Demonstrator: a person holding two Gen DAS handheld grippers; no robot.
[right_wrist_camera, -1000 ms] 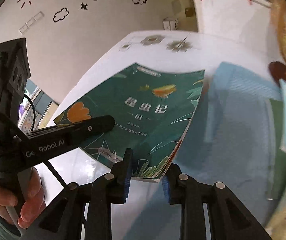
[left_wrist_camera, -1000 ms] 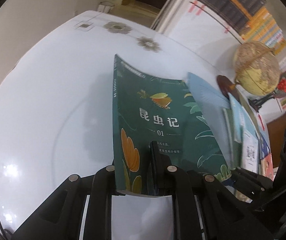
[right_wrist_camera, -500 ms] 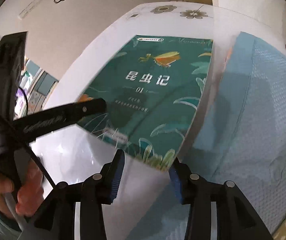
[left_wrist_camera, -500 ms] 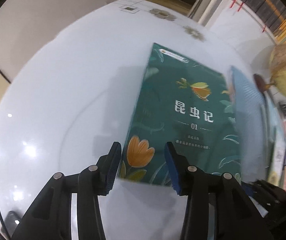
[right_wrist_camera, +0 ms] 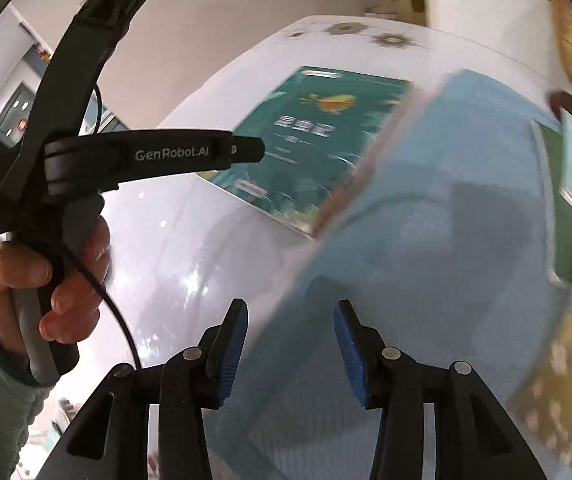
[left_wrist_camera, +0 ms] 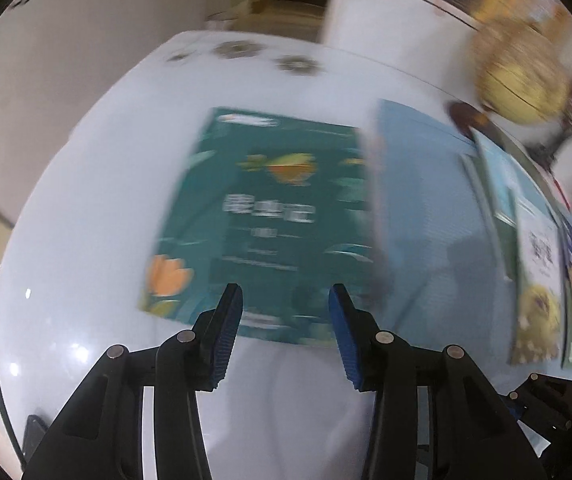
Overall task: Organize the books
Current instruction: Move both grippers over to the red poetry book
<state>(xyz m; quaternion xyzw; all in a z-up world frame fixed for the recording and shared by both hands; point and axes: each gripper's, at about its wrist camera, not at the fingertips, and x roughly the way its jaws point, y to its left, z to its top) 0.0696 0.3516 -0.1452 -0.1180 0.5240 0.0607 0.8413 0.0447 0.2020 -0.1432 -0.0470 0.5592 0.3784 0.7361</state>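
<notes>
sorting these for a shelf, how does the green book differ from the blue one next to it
The green book has an illustrated cover with a title, leaves and an orange flower; the blue book shows a plain, finely textured cover. The green book lies flat on the white table; the blue book's left edge rides up over the green book's right side. Both lie face up, side by side.
</notes>
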